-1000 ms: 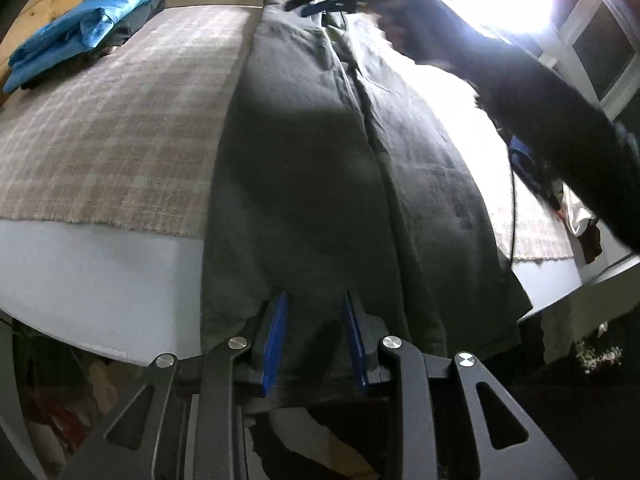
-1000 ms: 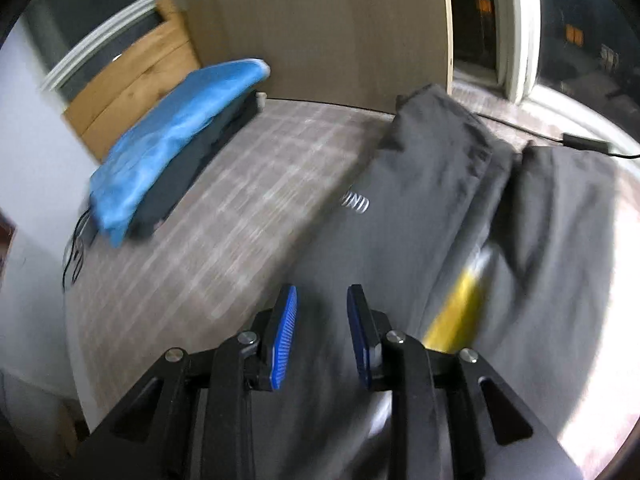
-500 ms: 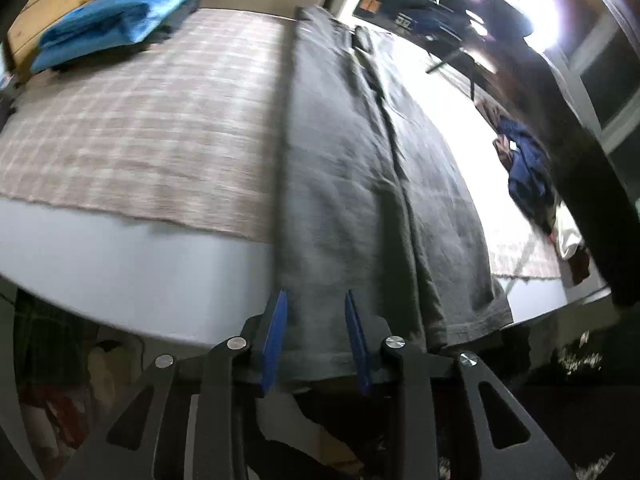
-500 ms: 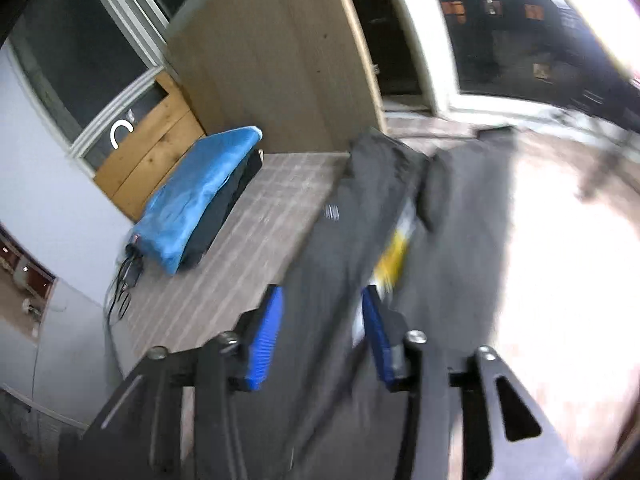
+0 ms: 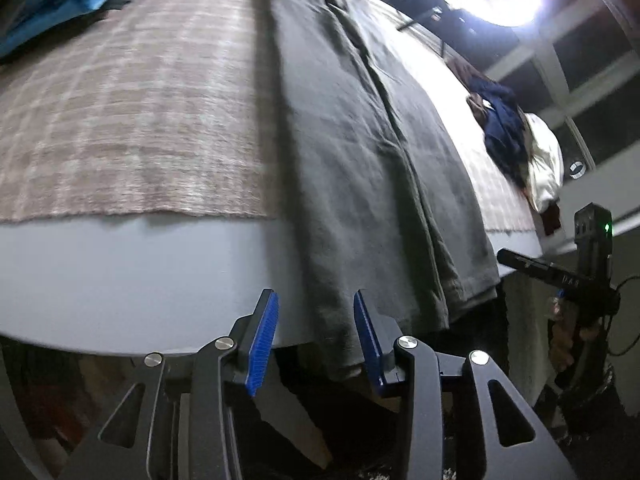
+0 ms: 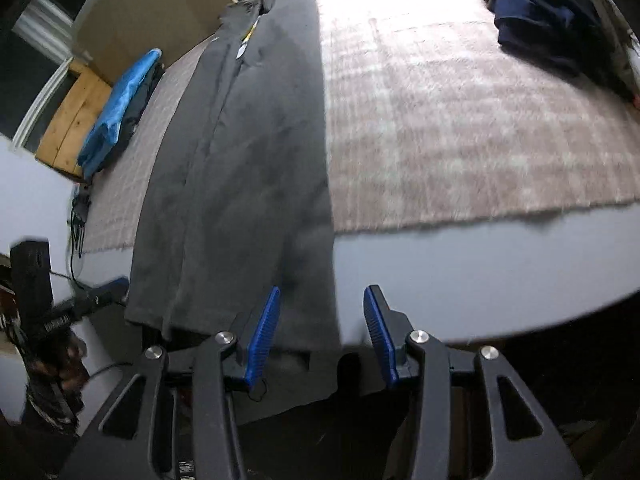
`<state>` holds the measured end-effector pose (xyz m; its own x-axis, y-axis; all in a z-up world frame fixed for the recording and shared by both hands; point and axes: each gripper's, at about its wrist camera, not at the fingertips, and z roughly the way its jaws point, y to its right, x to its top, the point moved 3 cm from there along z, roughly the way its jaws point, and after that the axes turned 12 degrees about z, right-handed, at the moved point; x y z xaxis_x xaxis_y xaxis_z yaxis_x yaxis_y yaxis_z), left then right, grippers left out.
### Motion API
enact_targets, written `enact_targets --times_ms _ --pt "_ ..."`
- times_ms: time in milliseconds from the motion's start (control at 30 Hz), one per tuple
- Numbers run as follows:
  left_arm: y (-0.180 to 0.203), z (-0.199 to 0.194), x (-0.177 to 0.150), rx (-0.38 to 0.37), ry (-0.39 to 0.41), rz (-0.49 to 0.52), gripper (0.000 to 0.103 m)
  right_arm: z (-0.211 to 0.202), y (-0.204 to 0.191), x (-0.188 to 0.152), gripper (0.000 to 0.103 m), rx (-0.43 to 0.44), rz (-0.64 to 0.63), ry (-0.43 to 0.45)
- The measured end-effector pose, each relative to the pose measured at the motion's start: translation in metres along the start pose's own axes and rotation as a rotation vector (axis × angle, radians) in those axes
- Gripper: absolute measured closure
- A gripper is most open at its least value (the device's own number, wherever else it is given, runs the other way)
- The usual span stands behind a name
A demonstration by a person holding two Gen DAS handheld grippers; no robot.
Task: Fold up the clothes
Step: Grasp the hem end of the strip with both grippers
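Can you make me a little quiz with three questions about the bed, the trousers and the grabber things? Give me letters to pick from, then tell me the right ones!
1. Where do the ends of the grey trousers lie?
A. Hanging over the near edge of the bed
B. On the floor
C. On the blue pile

2. What colour are the pads on the grabbers?
A. Red
B. Blue
C. Yellow

3. How does the right gripper stand?
A. Shut tight on a sock
B. Clamped on the blanket
C. Jaws apart, with the trouser hem between them, not pinched

Answers:
1. A: the trouser legs run down the checked blanket and droop past the bed's near edge.
2. B: both grabbers have blue ribbed pads.
3. C: there is a clear gap between pads and cloth. The left gripper is opening around the other hem too.
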<state>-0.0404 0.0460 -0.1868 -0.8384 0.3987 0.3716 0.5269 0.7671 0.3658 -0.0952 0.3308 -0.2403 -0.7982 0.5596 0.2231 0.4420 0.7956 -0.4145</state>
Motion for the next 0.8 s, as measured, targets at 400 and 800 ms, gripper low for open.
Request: enact_targets --times_ms 400,800 --pt "0.026 0.010 -0.003 0.005 -0.048 0.116 0.065 0.016 -0.039 -0.017 0.061 -0.101 -0.194 0.026" --pt "0.010 -0.034 0.023 -0.196 0.033 -0.011 0.099 -0.024 -0.041 0.017 0.096 0.245 0.055 0.003"
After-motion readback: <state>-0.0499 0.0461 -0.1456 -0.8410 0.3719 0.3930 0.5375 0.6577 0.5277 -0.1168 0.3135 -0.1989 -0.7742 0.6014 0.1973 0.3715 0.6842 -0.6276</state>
